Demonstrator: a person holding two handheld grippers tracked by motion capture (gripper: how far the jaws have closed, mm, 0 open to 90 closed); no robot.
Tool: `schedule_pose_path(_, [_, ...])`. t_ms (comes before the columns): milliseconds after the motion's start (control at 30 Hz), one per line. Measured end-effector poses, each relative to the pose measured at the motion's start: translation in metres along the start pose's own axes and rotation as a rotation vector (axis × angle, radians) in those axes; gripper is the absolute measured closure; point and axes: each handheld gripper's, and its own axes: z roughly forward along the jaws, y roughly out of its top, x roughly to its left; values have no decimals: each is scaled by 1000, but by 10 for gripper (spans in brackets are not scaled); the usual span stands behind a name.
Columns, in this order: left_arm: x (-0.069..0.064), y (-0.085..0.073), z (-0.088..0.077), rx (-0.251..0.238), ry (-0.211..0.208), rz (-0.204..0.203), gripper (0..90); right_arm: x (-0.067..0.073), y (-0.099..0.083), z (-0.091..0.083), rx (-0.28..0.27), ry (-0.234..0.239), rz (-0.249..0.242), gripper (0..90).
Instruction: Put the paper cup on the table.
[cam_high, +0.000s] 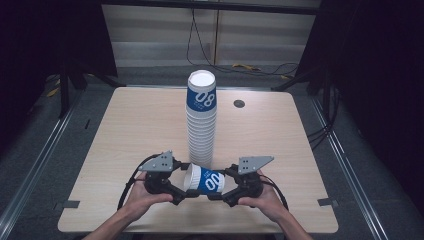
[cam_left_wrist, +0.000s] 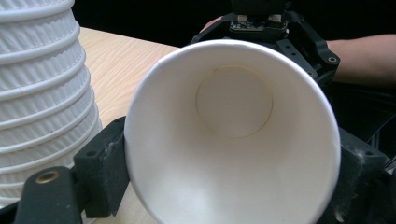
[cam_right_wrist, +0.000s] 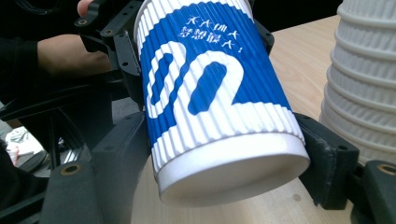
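Note:
A blue-and-white ribbed paper cup lies on its side just above the table's near edge, between my two grippers. My left gripper is shut on its rim. In the left gripper view the cup's white inside faces me, with a jaw pressed on each side of the rim. My right gripper is at the cup's base. In the right gripper view its jaws stand close on both sides of the base, without visibly squeezing it. The blue lettering faces up.
A tall stack of matching cups stands upright at the table's middle, just behind the held cup; its ribbed white sides are close by. The wooden table has a round cable hole at the back right.

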Motion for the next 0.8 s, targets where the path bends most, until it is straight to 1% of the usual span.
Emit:
schedule_pose_path(33, [0, 0, -1, 5, 2, 3, 163, 0, 0, 0, 6, 0, 1, 252])
schedule_pose_path(100, [-2, -1, -1, -4, -4, -4, 174, 1, 0, 1, 12, -1, 2, 228])
schedule_pose_path(167, [-2, 0, -1, 4, -1, 12, 178, 1, 0, 2, 22, -5, 9, 222])
schedule_pose_path(367, [-4, -1, 0, 11, 7, 29, 183, 3, 0, 6, 59, -22, 9, 205])
schedule_pose_path(500, [-3, 0, -3, -1, 20, 22, 182, 2, -1, 5, 72, -49, 18, 182])
schedule_pose_path(600, [-1, 0, -6, 2, 33, 14, 182, 2, -2, 3, 85, -66, 24, 176])
schedule_pose_path(667, [-2, 0, -8, 6, 39, 10, 182, 1, -2, 3, 94, -80, 18, 176])
schedule_pose_path(733, [-2, 0, -10, 7, 40, 3, 182, 1, -2, 3, 126, -116, -4, 170])
schedule_pose_path(800, [-2, 0, -12, 16, 51, 3, 182, 1, -3, 3, 145, -137, -3, 169])
